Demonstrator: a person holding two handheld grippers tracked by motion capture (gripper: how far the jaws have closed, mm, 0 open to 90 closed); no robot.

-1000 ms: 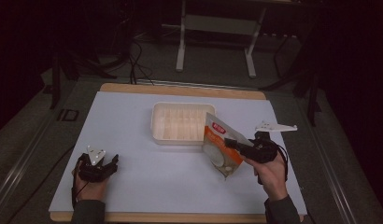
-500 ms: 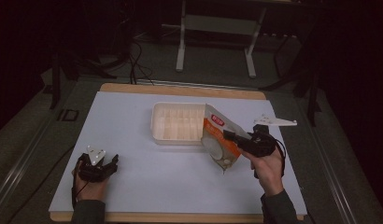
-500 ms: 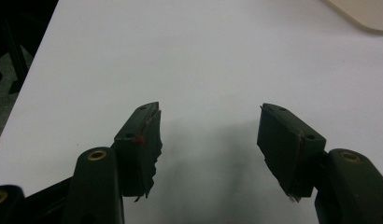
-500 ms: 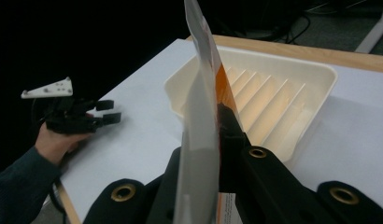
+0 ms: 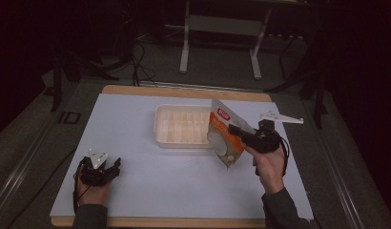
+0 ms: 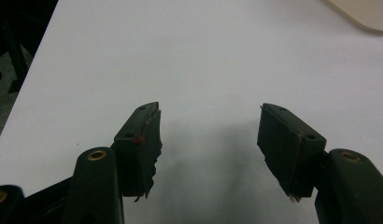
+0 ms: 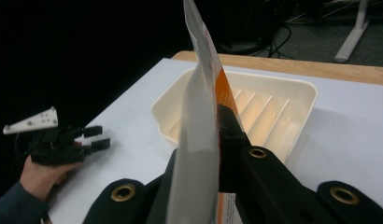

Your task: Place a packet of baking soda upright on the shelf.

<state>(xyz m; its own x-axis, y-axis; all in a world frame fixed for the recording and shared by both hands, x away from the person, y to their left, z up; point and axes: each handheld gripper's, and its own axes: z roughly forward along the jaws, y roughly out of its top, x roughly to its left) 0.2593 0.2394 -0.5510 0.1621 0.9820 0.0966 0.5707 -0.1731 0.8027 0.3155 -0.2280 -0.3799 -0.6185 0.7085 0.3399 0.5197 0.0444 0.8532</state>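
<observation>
Right tongs (image 5: 237, 132) clamp an orange-and-white pouch (image 5: 223, 135) (held tilted) beside the cream tray (image 5: 182, 125). Left tongs (image 6: 209, 135) rest wide apart on the counter (image 5: 136, 119).

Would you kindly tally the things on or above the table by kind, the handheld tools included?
Tools: 2, left tool open and empty, right tool shut on the pouch
Pouches: 1, orange-and-white pouch
Trays: 1, cream tray
Total: 4

Probably lab: dim room, metal stand legs (image 5: 220, 45), floor cables (image 5: 136, 52).
</observation>
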